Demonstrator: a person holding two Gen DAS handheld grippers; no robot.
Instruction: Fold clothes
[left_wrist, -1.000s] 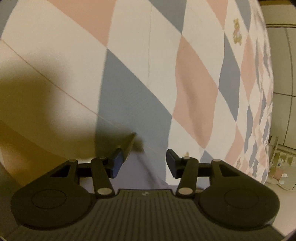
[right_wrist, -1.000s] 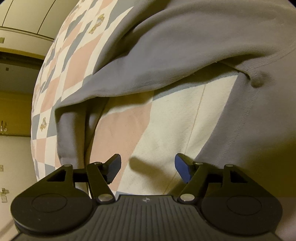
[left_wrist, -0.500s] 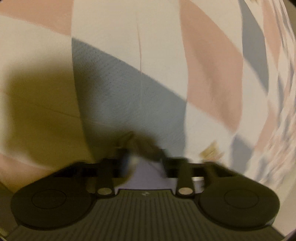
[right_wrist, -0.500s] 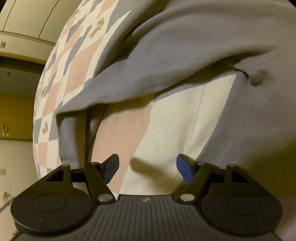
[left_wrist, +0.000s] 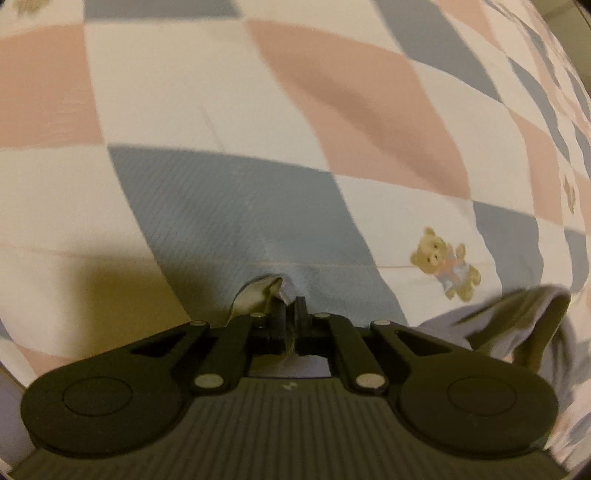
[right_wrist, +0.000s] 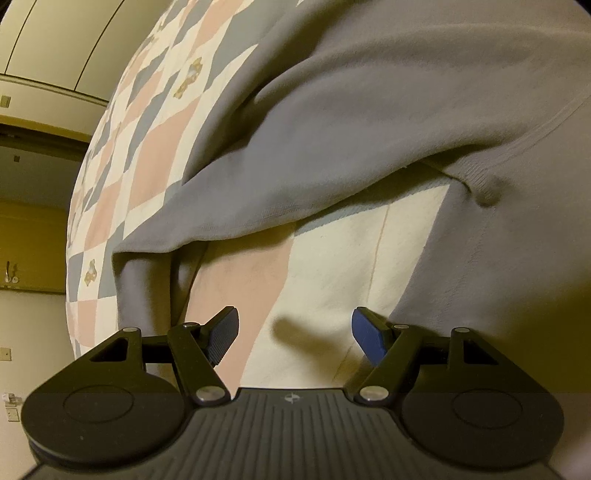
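A grey sweatshirt (right_wrist: 369, 122) lies on a checked bedspread (right_wrist: 155, 147), with a sleeve (right_wrist: 140, 284) hanging down at the left. My right gripper (right_wrist: 294, 332) is open and empty, low over the spread between the sleeve and the body of the sweatshirt. My left gripper (left_wrist: 290, 314) is shut on a pinched corner of the grey garment (left_wrist: 258, 295). More grey cloth (left_wrist: 517, 325) trails at the lower right in the left wrist view.
The bedspread (left_wrist: 258, 92) has pink, blue-grey and cream diamonds with a teddy bear print (left_wrist: 445, 262). In the right wrist view, wall and cabinet panels (right_wrist: 37, 184) stand past the bed's left edge.
My left gripper has closed on the garment's corner and swung, so the view now shows the teddy bear print. My right gripper has stayed open and barely shifted.
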